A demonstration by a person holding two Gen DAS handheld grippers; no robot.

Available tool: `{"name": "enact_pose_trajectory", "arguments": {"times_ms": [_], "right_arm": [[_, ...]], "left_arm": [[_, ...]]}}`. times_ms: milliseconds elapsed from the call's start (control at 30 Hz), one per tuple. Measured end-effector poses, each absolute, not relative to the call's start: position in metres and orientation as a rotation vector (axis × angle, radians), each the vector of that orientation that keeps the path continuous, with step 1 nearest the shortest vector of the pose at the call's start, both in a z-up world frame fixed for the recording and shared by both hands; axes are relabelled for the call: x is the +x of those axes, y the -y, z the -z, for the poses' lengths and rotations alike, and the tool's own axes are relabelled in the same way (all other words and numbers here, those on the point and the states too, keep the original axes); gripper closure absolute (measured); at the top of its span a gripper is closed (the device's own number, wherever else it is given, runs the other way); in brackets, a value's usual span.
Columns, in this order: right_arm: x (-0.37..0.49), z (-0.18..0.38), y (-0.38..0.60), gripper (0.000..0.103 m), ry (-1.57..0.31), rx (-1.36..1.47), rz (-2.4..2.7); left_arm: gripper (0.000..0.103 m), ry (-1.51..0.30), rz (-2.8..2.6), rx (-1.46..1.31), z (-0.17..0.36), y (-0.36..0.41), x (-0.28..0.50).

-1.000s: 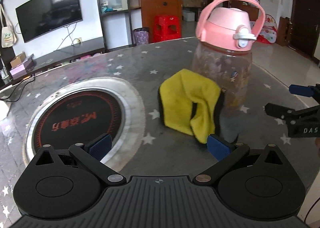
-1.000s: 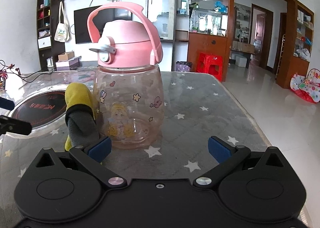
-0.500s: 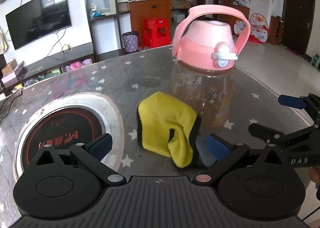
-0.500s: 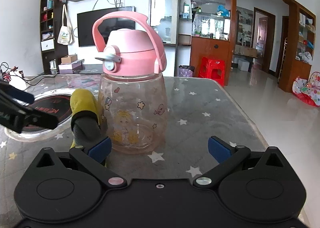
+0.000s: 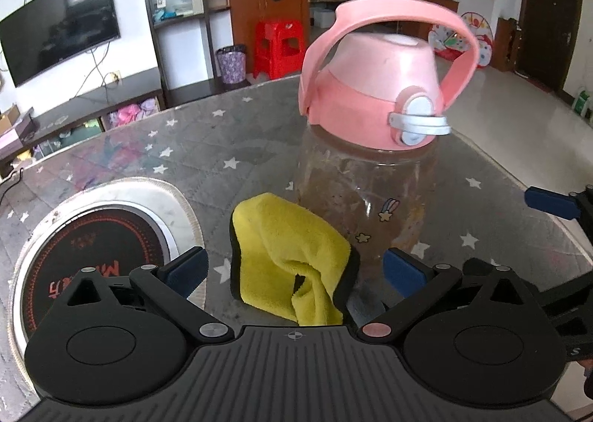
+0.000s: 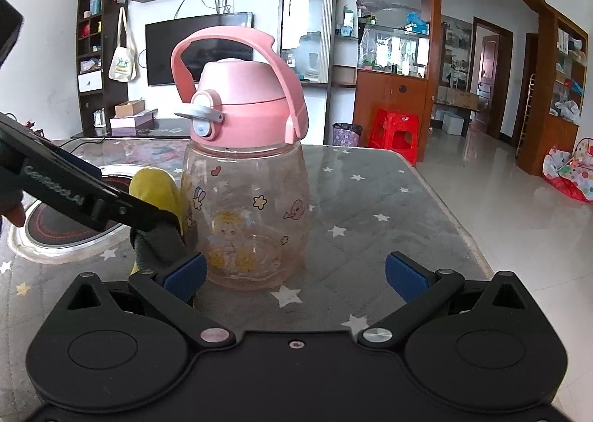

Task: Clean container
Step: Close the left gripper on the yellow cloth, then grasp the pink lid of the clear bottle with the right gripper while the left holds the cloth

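A clear bottle (image 5: 367, 199) (image 6: 252, 214) with cartoon stickers stands upright on the table, closed by a pink lid (image 5: 374, 103) (image 6: 241, 114) with a carry handle. Against its side lies a crumpled yellow and grey cloth (image 5: 285, 255) (image 6: 157, 211). My left gripper (image 5: 294, 272) is open, its blue pads either side of the cloth, close above it. My right gripper (image 6: 294, 273) is open too, with the bottle's base just ahead between its pads, not touching. In the right wrist view the left gripper's finger (image 6: 92, 199) reaches over the cloth.
A round induction hob (image 5: 92, 251) with a steel rim is set into the star-patterned table (image 5: 222, 162) left of the cloth. The table's edge runs close on the right (image 6: 456, 222), with tiled floor beyond. A hand shows at the far left (image 6: 11, 207).
My left gripper has moved forward and down toward the cloth and bottle, which now fill more of its view. The right gripper has barely moved. The bottle and cloth stay put.
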State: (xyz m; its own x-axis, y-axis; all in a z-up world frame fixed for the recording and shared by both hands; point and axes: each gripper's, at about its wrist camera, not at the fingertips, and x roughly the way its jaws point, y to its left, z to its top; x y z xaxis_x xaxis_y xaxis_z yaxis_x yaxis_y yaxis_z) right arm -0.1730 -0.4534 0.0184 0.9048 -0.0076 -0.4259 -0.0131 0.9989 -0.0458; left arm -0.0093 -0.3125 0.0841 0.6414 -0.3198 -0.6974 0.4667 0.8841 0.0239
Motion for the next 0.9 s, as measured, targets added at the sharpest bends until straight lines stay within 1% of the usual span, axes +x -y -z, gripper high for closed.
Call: {"name": "enact_pose_trajectory", "arguments": {"times_ms": [433, 600, 700, 733, 833, 867, 900], "right_arm": [[-0.17, -0.022, 0.451, 0.0, -0.437, -0.059, -0.007], [-0.171, -0.024, 0.45, 0.0, -0.434, -0.062, -0.011], [-0.171, -0.025, 0.449, 0.0, -0.433, -0.063, -0.013], [-0.171, -0.025, 0.449, 0.0, -0.432, -0.064, -0.014], [-0.172, -0.026, 0.448, 0.0, -0.431, -0.066, -0.016], [-0.172, -0.026, 0.448, 0.0, -0.43, -0.066, -0.017], [-0.171, -0.027, 0.448, 0.0, -0.43, -0.067, -0.019]], "left_arm": [[0.008, -0.794, 0.463, 0.203, -0.076, 0.313, 0.001], [0.024, -0.807, 0.468, 0.203, -0.074, 0.312, 0.004], [0.028, -0.815, 0.469, 0.207, -0.071, 0.319, 0.004], [0.031, -0.817, 0.47, 0.209, -0.07, 0.319, 0.004], [0.043, -0.823, 0.481, 0.208, -0.071, 0.32, 0.004], [0.045, -0.826, 0.484, 0.205, -0.071, 0.32, 0.004], [0.052, -0.828, 0.488, 0.203, -0.071, 0.319, 0.004]]}}
